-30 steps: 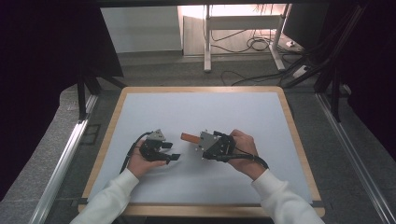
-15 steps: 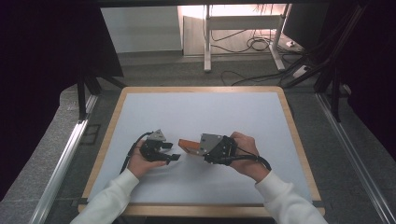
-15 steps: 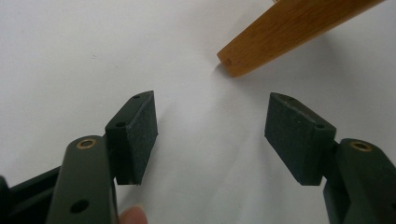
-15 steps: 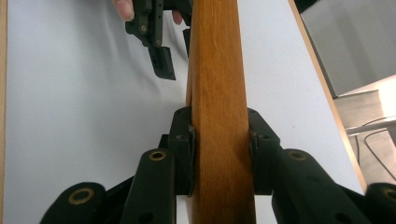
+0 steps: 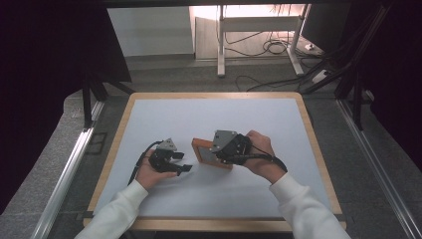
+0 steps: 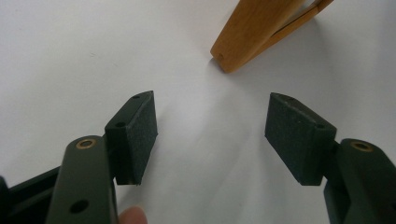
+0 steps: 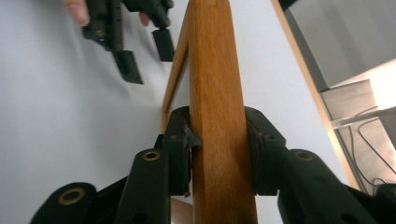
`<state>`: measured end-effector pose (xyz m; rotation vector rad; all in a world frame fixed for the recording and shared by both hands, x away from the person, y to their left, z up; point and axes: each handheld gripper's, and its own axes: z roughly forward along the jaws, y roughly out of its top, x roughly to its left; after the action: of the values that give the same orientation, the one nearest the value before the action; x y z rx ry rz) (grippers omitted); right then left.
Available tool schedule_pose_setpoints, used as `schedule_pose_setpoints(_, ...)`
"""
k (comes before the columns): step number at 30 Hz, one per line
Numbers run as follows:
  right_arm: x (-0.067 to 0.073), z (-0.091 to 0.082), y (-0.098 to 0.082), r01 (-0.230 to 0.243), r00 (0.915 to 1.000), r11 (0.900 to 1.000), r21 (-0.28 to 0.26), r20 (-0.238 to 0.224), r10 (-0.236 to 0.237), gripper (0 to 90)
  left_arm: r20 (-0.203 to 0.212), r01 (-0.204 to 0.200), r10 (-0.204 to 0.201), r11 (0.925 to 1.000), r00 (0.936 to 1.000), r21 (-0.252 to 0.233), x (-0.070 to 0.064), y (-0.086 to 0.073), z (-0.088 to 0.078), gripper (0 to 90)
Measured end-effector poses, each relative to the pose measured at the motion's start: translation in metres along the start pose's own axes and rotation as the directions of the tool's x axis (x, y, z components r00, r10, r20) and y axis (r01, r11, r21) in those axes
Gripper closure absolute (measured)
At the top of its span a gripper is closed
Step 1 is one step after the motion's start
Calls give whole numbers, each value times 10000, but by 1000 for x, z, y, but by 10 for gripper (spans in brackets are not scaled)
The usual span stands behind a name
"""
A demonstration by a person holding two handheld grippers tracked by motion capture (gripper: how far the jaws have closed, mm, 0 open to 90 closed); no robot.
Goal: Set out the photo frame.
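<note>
A small wooden frame point(image 5: 203, 152) with a grey panel rests near the middle of the white table, one edge raised. My right gripper point(image 5: 213, 157) comes in from the right; in the right gripper view its pads point(image 7: 180, 149) press on both sides of the frame's wooden edge point(image 7: 215, 84). The jaws of this gripper point(image 7: 217, 149) have just been opening a little, with the frame still between them. My left gripper point(image 5: 183, 162) lies on the table just left of the frame, open and with nothing between its pads point(image 6: 135, 133). The frame's corner point(image 6: 254, 28) lies beyond the left gripper point(image 6: 210, 135).
The table has a wooden border point(image 5: 214, 94). Behind it, on the floor, are desk legs point(image 5: 220, 40) and loose cables point(image 5: 271, 47). Metal rails point(image 5: 69, 169) run along both sides. The left gripper point(image 7: 145, 56) shows at the top of the right gripper view.
The right gripper has shifted slightly toward the person with the frame, which now shows more of its grey face from above. The left gripper has stayed put.
</note>
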<state>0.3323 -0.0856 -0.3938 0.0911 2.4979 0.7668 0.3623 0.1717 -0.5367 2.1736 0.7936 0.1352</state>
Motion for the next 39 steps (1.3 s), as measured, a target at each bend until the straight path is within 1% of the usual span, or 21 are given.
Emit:
schedule_pose_setpoints(2, -2, 0, 1, -11, 9998, 10000, 53, 195, 10, 623, 18, 60, -60, 10000, 10000, -39, -1, 0, 1, 338)
schedule_pose_setpoints(4, -4, 0, 2, -165, 9994, 9999, 22, 320, 164, 605, 33, 53, -53, 10000, 10000, -19, -1, 0, 1, 338)
schedule_pose_setpoints(7, -9, 3, 2, -318, 9992, 9995, 84, 239, 316, 606, 35, -30, 29, 10000, 10000, 69, -1, 0, 1, 338)
schedule_pose_setpoints(12, -17, 9, 0, -503, 9981, 9986, 163, 367, 497, 575, 50, -116, 116, 9999, 9999, 68, 0, 0, 2, 337)
schedule_pose_setpoints(15, -22, 12, -2, -657, 9969, 9977, 182, 441, 648, 555, 59, -88, 87, 9999, 9999, 57, 0, 0, 2, 337)
schedule_pose_setpoints(18, -27, 14, -4, -769, 9960, 9968, 214, 478, 758, 536, 88, -124, 123, 9998, 9999, 128, 0, 0, 2, 337)
schedule_pose_setpoints(20, -30, 17, -4, -841, 9958, 9961, 267, 397, 830, 520, 93, -161, 159, 9998, 9998, 139, -1, 0, 2, 337)
schedule_pose_setpoints(22, -33, 19, -5, -885, 9951, 9953, 386, 477, 866, 512, 115, -155, 153, 9998, 9998, 147, -1, 0, 3, 337)
schedule_pose_setpoints(27, -41, 23, -7, -1122, 9927, 9926, 472, 503, 1099, 483, 137, -173, 171, 9997, 9998, 146, -1, 0, 3, 337)
schedule_pose_setpoints(34, -49, 27, -10, -1215, 9912, 9909, 570, 605, 1181, 461, 131, -186, 184, 9997, 9997, 172, -1, 0, 3, 337)
schedule_pose_setpoints(35, -50, 28, -10, -1290, 9903, 9899, 588, 590, 1256, 457, 135, -194, 192, 9997, 9997, 177, -1, 0, 3, 337)
schedule_pose_setpoints(39, -58, 34, -13, -1415, 9885, 9872, 737, 643, 1369, 434, 157, -158, 155, 9997, 9998, 169, -1, 0, 4, 337)
